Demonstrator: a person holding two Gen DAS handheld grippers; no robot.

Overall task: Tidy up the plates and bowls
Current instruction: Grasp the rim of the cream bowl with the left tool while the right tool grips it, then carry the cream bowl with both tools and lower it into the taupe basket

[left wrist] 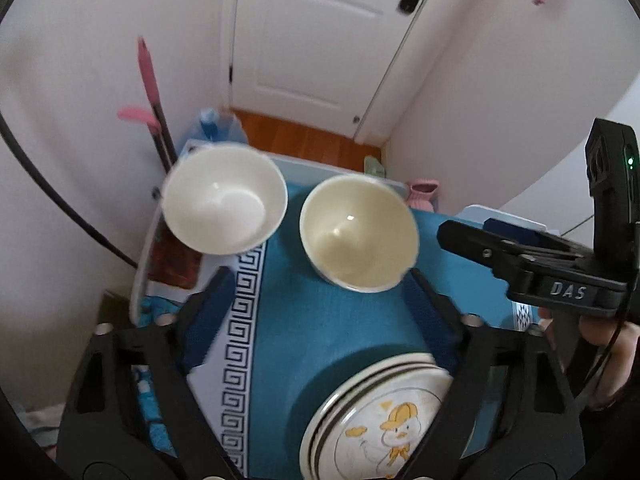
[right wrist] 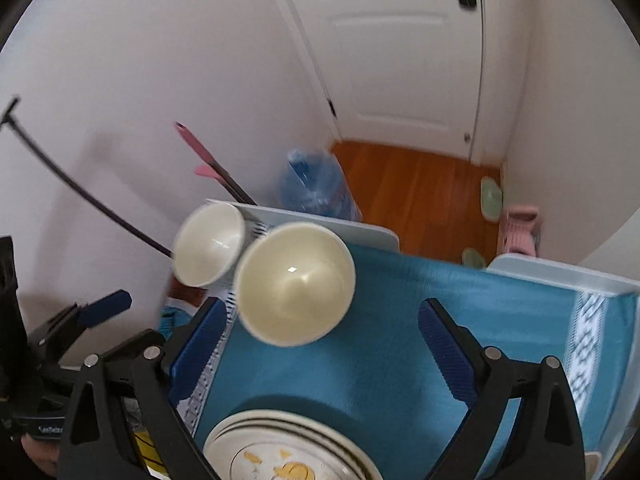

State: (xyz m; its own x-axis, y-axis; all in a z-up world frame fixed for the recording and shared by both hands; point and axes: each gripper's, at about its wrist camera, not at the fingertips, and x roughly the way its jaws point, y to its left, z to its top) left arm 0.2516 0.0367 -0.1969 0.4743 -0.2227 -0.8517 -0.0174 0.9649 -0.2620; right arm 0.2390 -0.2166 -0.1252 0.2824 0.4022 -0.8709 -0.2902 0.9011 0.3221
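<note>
Two empty bowls stand on a blue cloth: a white bowl at the far left and a cream bowl to its right. A stack of plates with a duck drawing lies near me. My left gripper is open above the cloth, in front of the bowls. In the right wrist view the white bowl, cream bowl and plates show again. My right gripper is open, just behind the cream bowl, above the plates. It also shows in the left wrist view.
The cloth covers a pale table whose edges show at the back. Beyond it are a water jug, pink-handled tools, a pink vase, a wood floor and a white door.
</note>
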